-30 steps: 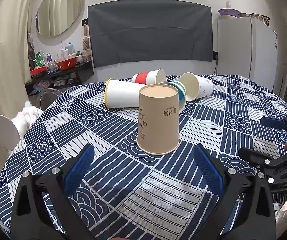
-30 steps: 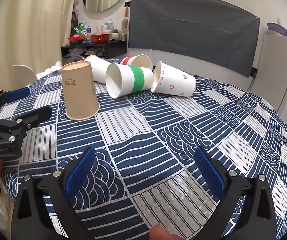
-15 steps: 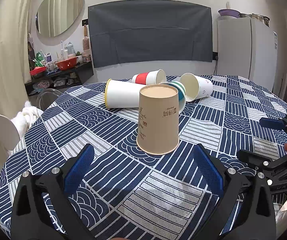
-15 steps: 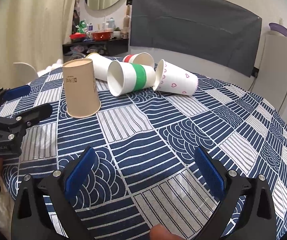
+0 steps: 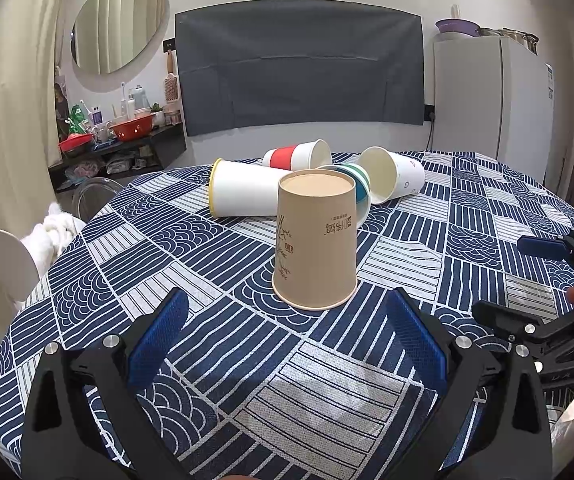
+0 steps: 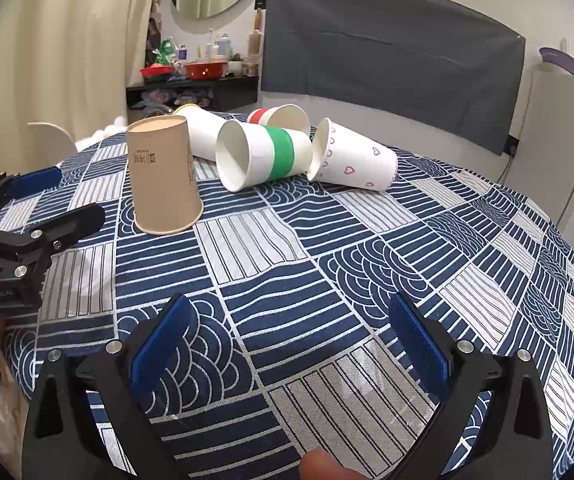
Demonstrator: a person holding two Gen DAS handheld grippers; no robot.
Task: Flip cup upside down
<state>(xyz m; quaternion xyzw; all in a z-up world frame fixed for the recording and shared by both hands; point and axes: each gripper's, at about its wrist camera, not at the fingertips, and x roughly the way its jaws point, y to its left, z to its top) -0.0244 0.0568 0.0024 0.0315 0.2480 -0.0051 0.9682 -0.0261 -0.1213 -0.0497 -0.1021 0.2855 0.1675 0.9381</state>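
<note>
Nearest me, my left gripper [image 5: 287, 334] hangs low over the blue-and-white patterned tablecloth [image 5: 191, 272], its blue-padded jaws spread wide with nothing between them. My right gripper [image 6: 287, 340] sits the same way, fully spread and empty, over bare cloth well apart from any cup.

Just ahead of the left gripper stands the tan kraft paper cup with printed characters [image 5: 315, 240], already mouth-down, base up, rim flat on the cloth. I judge that one done.

Behind it lie four paper cups on their sides: a white cup with a yellow rim [image 5: 243, 194], a white cup with a green band [image 6: 263, 154], a white cup with pink hearts [image 6: 353, 156], and farthest back a white cup with a red band [image 5: 299, 156]. They crowd together; some seem to touch.

These look feather-light and thin-walled to me, so a hard squeeze would likely crush or ovalise them, and a nudge would probably send one rolling. I would grip across the mid-body, where the wall is stiffer than at the open rim, and pinch gently.
</note>
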